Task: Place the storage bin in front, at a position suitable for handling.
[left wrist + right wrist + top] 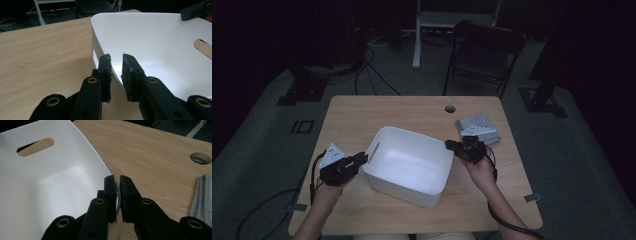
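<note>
A white plastic bin point(412, 136) with slot handles stands empty in the middle of the wooden table point(362, 112). My left gripper point(362, 159) is at the bin's left end. In the left gripper view its jaws straddle the bin's rim point(100, 37), one outside and one inside the wall, and the left gripper point(116, 58) is shut on it. My right gripper point(451, 145) is at the opposite end. In the right gripper view the right gripper point(117, 178) is shut on the thin rim of the bin point(82, 147), jaws nearly touching.
A folded grey cloth point(477, 127) lies at the table's back right, close behind my right hand, and the cloth's edge point(202, 197) shows in the right gripper view. A cable hole point(450, 108) is in the table's far edge. A dark folding chair point(484, 50) stands beyond the table.
</note>
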Motion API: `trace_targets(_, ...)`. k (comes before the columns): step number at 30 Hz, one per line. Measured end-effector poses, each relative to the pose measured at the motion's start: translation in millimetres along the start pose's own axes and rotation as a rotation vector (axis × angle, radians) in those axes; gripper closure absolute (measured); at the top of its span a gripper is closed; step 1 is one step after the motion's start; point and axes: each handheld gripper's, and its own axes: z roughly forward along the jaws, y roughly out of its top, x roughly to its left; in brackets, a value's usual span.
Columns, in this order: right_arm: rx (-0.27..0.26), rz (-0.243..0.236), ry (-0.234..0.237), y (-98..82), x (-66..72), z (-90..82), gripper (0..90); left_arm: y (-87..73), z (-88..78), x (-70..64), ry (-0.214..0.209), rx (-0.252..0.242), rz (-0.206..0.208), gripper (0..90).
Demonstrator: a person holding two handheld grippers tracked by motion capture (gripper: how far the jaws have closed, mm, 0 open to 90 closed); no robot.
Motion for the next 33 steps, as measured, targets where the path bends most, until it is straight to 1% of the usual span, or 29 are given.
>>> trace_targets(4,0.001,0.004,0.012,2.1,-3.6,2.3,83.9,-1.0,-4.1,-5.7,0.0,0.01,-0.009,77.5)
trace_targets(8,-0.001,0.01,0.013,3.6,-6.1,4.2,83.2,-1.4,-6.0,-9.4,0.003,0.011,-0.001,77.3)
trace_targets(11,0.0,0.014,0.019,4.2,-7.0,4.4,82.2,-2.3,-6.3,-5.6,-0.021,0.0,-0.004,77.1)
trace_targets(12,-0.003,0.018,0.023,4.0,-7.4,4.0,82.1,-1.9,-5.8,-4.0,-0.029,0.002,-0.001,76.0)
trace_targets(13,-0.004,0.023,0.029,3.5,-7.4,3.3,80.9,-1.5,-5.4,-3.0,-0.022,-0.004,0.011,70.5)
trace_targets(14,-0.004,0.023,0.029,3.5,-7.4,3.3,80.9,-1.5,-5.4,-3.0,-0.022,-0.004,0.011,67.3)
trace_targets(15,-0.013,0.021,0.035,2.8,-6.5,-0.1,75.3,0.2,-3.1,1.3,-0.043,-0.012,0.007,64.1)
trace_targets(16,-0.025,0.022,0.04,2.8,-5.7,-2.8,72.2,1.5,-1.5,3.4,-0.034,-0.015,0.006,62.1)
trace_targets(18,-0.039,0.023,0.037,3.2,-3.0,-9.1,66.9,4.4,1.7,9.7,-0.036,-0.027,-0.012,60.1)
trace_targets(19,-0.048,0.024,0.033,2.7,-1.0,-12.6,64.8,6.0,3.4,12.8,-0.025,-0.036,-0.021,58.5)
trace_targets(20,-0.053,0.025,0.029,1.6,1.2,-16.0,63.9,7.7,4.9,16.1,-0.023,-0.048,-0.024,55.9)
trace_targets(21,-0.055,0.029,0.025,0.1,3.6,-18.9,62.6,9.5,6.1,19.2,-0.014,-0.063,-0.023,55.5)
trace_targets(22,-0.06,0.026,0.03,-2.0,6.1,-22.2,61.0,9.5,6.1,19.2,-0.014,-0.063,-0.023,51.4)
trace_targets(23,-0.065,0.022,0.029,-4.0,9.3,-25.2,59.9,11.3,7.5,22.2,-0.001,-0.077,-0.027,50.8)
trace_targets(24,-0.062,0.013,0.016,-6.1,12.4,-28.1,59.4,15.4,10.8,29.5,0.0,-0.101,-0.046,50.1)
trace_targets(25,-0.065,0.008,0.001,-8.2,15.2,-30.9,57.9,17.8,12.5,32.5,0.007,-0.109,-0.042,48.6)
trace_targets(26,-0.071,0.016,0.005,-10.7,17.1,-34.0,56.7,20.4,14.1,35.7,-0.005,-0.117,-0.035,48.6)
trace_targets(28,-0.082,0.04,0.014,-16.0,20.0,-39.0,54.5,25.6,18.5,40.6,-0.026,-0.134,-0.036,48.6)
trace_targets(29,-0.082,0.048,0.021,-19.0,21.6,-40.9,52.4,28.2,22.0,42.8,-0.044,-0.129,-0.033,48.5)
trace_targets(31,-0.082,0.059,0.021,-24.8,25.4,-43.2,50.6,32.9,29.3,44.4,-0.052,-0.119,-0.018,44.1)
trace_targets(33,-0.08,0.07,0.035,-29.8,29.2,-45.4,48.5,37.0,36.9,45.7,-0.077,-0.105,-0.011,42.6)
